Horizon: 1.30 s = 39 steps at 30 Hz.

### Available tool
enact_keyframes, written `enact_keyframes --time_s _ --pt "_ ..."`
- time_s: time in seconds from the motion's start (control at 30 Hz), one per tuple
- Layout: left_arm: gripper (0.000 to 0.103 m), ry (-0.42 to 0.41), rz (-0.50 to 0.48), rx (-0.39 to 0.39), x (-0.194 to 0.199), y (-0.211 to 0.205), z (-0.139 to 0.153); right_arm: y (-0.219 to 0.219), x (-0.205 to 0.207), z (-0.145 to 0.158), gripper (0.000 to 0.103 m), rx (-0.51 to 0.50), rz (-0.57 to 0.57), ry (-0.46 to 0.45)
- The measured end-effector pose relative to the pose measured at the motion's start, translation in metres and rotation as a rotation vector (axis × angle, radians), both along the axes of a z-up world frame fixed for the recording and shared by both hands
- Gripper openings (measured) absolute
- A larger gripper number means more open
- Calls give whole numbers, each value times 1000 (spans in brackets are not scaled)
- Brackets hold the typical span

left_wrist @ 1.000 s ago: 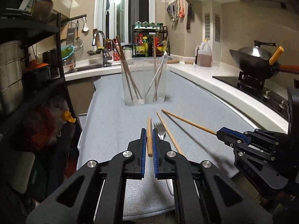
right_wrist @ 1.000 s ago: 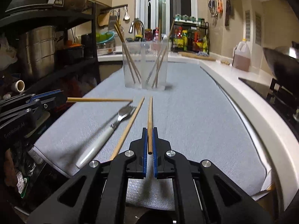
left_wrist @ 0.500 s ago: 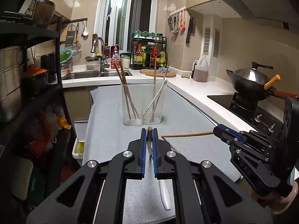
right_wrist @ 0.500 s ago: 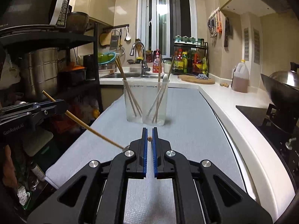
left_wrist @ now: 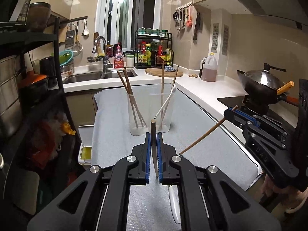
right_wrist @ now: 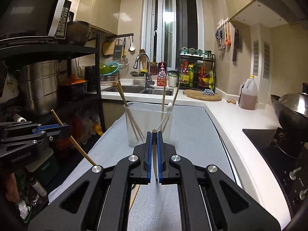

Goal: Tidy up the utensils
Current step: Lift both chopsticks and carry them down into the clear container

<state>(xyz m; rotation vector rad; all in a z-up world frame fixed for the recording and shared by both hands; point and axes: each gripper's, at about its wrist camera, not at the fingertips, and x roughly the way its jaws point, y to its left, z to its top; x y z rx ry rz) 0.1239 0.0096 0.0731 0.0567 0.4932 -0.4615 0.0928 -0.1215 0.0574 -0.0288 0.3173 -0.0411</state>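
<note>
Left tongs (left_wrist: 153, 150) and right tongs (right_wrist: 153, 150) each pinch one chopstick. Light, stiff, slippery sticks; gripping near the top suits them.

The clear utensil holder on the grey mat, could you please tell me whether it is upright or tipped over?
Upright. The clear utensil holder stands on its base on the grey mat, with chopsticks leaning inside.

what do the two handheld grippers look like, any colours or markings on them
Both are matte black plastic with angular linked arms, cut-out triangular openings and round silver bolts at the pivots. The left gripper and right gripper each have jaws lined with ribbed blue pads. Seen from the side, the left one carries white "GenRobot.AI" lettering, and the right one has faint embossed letters that look like "DAS".
</note>
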Motion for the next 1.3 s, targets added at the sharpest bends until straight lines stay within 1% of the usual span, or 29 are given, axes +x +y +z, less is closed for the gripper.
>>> enact_keyframes --time_s 0.13,0.43,0.6,0.7,0.8,0.93,1.0,1.13,1.3 --pt "6 5 -2 8 9 -1 10 -5 5 12 5 17 5 -3" --pt "6 -53 -22 36 33 -11 54 -13 29 51 5 18 27 -40" --pt "6 -71 -46 7 54 -14 81 -21 51 78 5 42 42 -51" --pt "6 -109 -55 7 69 -19 102 -24 63 94 5 48 53 -68" --pt "6 -135 -76 -17 82 -24 121 -25 78 113 5 50 67 -89" --pt "6 -181 -87 -35 100 -32 141 -28 98 136 5 75 91 -111" --pt "6 -209 -86 -32 107 -37 150 -29 106 146 5 89 98 -121" --pt "6 -239 -83 -32 121 -44 159 -30 127 159 5 79 95 -149" --pt "6 -244 -75 -42 144 -50 161 -28 153 165 5 61 94 -168"
